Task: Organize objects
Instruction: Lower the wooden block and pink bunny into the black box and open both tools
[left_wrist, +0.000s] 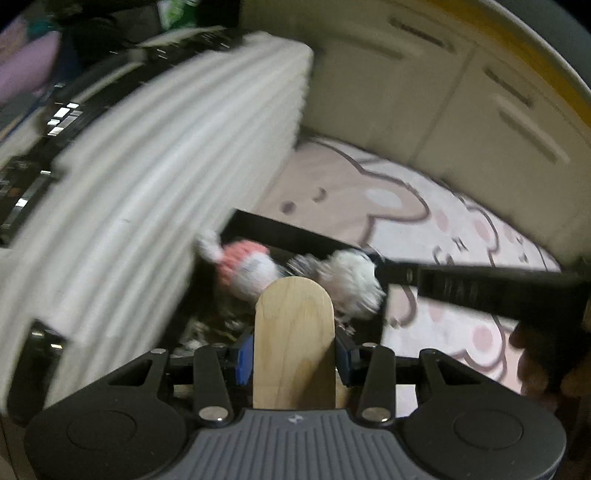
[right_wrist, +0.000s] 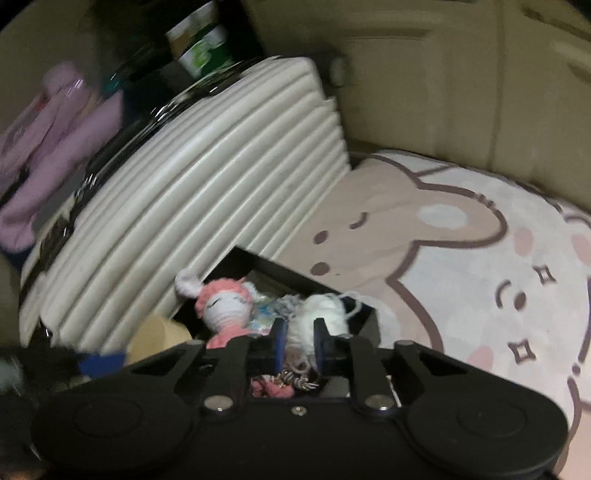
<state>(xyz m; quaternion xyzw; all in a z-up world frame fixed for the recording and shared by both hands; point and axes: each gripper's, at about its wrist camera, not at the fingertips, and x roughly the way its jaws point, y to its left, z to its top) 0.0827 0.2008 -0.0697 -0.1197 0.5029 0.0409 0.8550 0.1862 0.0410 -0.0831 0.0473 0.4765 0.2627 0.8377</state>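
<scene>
left gripper (left_wrist: 294, 360) clamping the stiff, light wooden stick (left_wrist: 294, 332) across its flat faces | right gripper (right_wrist: 298, 345) nearly shut, seemingly pinching soft, light white yarn (right_wrist: 321, 314) | both hovering over the black box (right_wrist: 295, 275), beside the pink crochet doll (right_wrist: 225, 306)

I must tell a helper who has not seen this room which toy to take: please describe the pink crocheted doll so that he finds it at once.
Find the white ribbed case standing on the bunny rug; a black open box lies at its foot. The pink crocheted doll lies at the box's left end, nearest the case. Its white face with closed eyes and pink hood set it apart from the plain white yarn ball beside it.
</scene>
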